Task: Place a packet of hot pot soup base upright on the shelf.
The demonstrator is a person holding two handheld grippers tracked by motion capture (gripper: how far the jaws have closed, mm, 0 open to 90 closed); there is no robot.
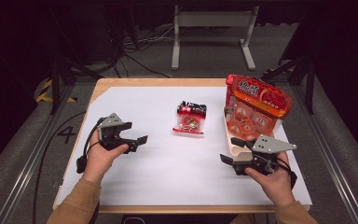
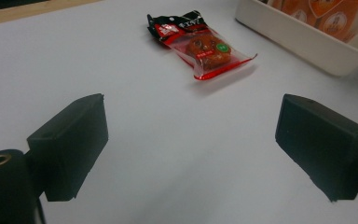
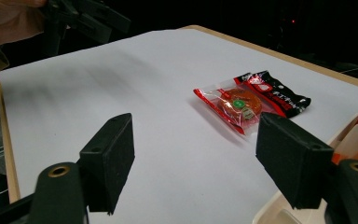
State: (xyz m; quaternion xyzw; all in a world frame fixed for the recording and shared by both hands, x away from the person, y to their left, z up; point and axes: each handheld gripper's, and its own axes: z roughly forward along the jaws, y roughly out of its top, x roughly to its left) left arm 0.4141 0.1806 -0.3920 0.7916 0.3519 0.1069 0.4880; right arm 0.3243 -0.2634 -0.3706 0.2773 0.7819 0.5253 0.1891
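A small red and black snack packet (image 1: 190, 118) lies flat in the middle of the white sheet (image 1: 168, 158). It lies ahead of both pairs of jaws, the packet (image 2: 200, 44) in the left gripper view and the packet (image 3: 249, 102) in the right gripper view. My left gripper (image 1: 137, 133) hovers at the left side of the table, open, nothing between its jaws (image 2: 191, 149). At the right, beside a cream tray (image 1: 229, 140), my right gripper (image 1: 230, 149) is open and empty (image 3: 196, 168).
The cream tray (image 2: 303, 42) holds several orange packets, and a large red bag (image 1: 258, 100) stands up in it. The wooden table edge (image 1: 158, 82) frames the sheet. A white metal stand (image 1: 212, 28) and cables sit on the floor beyond.
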